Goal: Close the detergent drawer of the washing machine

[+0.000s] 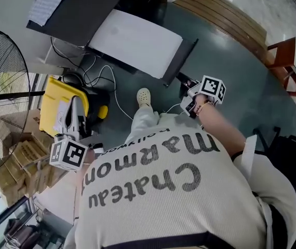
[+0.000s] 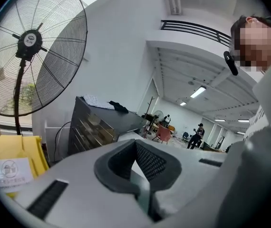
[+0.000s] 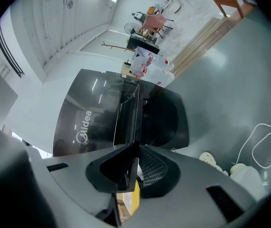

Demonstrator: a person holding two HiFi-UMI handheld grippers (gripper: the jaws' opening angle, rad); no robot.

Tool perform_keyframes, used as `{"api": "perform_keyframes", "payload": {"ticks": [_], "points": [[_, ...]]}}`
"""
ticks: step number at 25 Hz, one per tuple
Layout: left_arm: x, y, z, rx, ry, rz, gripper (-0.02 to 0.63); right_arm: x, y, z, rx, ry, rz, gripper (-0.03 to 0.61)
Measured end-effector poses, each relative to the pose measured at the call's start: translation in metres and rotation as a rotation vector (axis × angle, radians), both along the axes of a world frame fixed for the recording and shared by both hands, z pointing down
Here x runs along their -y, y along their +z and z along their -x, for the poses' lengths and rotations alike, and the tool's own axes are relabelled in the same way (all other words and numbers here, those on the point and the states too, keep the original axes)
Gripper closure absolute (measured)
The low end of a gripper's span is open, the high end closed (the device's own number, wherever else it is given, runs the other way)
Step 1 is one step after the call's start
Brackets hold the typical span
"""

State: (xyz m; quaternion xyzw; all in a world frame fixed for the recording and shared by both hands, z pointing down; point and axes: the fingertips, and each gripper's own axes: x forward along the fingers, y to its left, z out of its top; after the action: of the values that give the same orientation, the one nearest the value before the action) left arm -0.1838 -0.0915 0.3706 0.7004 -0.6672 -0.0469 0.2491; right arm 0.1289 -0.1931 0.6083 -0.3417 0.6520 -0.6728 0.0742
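By the person's eight o'clock, the left gripper [image 2: 139, 177] hangs shut with nothing in it. Out at two o'clock, the right gripper [image 3: 132, 167] pinches the front edge of the drawer [image 3: 126, 118], which juts from the dark washer [image 3: 78, 120] beyond.

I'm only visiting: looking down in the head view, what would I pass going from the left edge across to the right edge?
standing fan → yellow container → washing machine → right gripper → wooden furniture frame
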Motion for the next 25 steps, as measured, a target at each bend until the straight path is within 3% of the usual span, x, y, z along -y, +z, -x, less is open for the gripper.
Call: {"api": "perform_keyframes", "payload": {"ticks": [6,14,20,25], "points": [[-0.021,0.009,0.006,0.002,-0.027,0.018,0.606,-0.001,-0.009,0.013,0.016,0.014,-0.027,0.509],[-0.008,0.011,0.049,-0.037,-0.023,0.035,0.606,-0.002,-0.018,0.029,-0.01,0.084,0.008,0.511],[0.02,0.002,0.071,-0.009,0.058,0.005,0.606,0.006,-0.023,0.027,0.004,0.234,-0.009,0.512],[0.035,-0.003,0.092,0.006,0.1,-0.03,0.606,0.017,-0.025,0.038,-0.021,0.278,-0.029,0.514]]}}
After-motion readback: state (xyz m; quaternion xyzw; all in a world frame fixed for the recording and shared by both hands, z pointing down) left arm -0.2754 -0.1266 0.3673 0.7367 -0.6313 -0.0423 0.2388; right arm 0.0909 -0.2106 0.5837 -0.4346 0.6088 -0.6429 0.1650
